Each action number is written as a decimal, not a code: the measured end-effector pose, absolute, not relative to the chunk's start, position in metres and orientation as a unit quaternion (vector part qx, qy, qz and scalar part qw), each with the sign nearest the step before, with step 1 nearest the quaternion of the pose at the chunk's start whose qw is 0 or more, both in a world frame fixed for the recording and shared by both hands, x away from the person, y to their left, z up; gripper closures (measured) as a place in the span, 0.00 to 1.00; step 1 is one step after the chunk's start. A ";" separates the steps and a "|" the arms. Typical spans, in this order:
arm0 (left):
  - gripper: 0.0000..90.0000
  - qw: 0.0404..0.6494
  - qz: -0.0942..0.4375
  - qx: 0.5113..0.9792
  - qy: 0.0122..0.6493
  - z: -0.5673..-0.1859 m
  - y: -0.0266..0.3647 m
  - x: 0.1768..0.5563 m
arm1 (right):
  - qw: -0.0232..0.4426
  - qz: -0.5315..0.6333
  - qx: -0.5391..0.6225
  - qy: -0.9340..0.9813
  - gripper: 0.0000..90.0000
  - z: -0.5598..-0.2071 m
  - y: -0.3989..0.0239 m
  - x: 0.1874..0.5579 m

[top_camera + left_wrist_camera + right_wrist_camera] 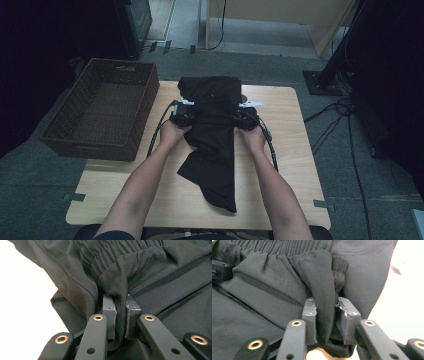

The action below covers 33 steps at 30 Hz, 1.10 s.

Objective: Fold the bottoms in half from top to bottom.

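Camera layout as I see it

My high view looks down over the table (280,200); both gripper views sit tight against the same black garment (212,135).

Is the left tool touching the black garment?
Touching. In the left gripper view, the left tool has a fold of the black garment bunched between its two pads, with cloth pressed against both.

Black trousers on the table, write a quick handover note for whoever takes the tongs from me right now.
Left tongs: shut on a fold of the black trousers near the gathered waistband.
Right tongs: fabric between the pads, grip looks loose.
Trousers lie on the wooden table, top part folded over, one leg trailing toward you. Wicker basket stands to the left.
Done: first fold. Left, probably: finish folding, then move to the basket.
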<state>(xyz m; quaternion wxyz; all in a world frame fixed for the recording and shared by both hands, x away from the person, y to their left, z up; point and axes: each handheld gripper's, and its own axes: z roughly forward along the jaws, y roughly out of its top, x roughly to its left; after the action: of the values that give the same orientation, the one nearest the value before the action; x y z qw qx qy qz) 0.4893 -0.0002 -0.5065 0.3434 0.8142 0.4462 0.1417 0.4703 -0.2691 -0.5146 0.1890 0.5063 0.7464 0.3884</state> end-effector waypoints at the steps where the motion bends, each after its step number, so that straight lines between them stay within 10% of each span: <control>1: 0.91 0.343 0.136 0.814 0.448 -0.506 0.001 0.489 | 0.183 0.389 0.510 0.745 0.76 -0.513 -0.269 0.469; 10: 0.86 0.322 0.141 0.830 0.433 -0.497 0.000 0.483 | 0.180 0.442 0.481 0.735 0.67 -0.475 -0.272 0.422; 20: 0.89 0.305 0.134 0.840 0.429 -0.496 0.001 0.481 | 0.091 0.466 0.425 0.770 0.91 -0.476 -0.242 0.353; 33: 0.88 0.307 0.134 0.839 0.428 -0.498 0.001 0.480 | 0.036 0.457 0.366 0.810 0.54 -0.506 -0.193 0.312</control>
<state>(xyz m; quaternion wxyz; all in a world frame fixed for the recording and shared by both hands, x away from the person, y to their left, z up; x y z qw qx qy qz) 0.4802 0.0013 -0.4983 0.3073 0.8392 0.4282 0.1337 0.3125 -0.1931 -0.5064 0.0364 0.3656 0.8101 0.4570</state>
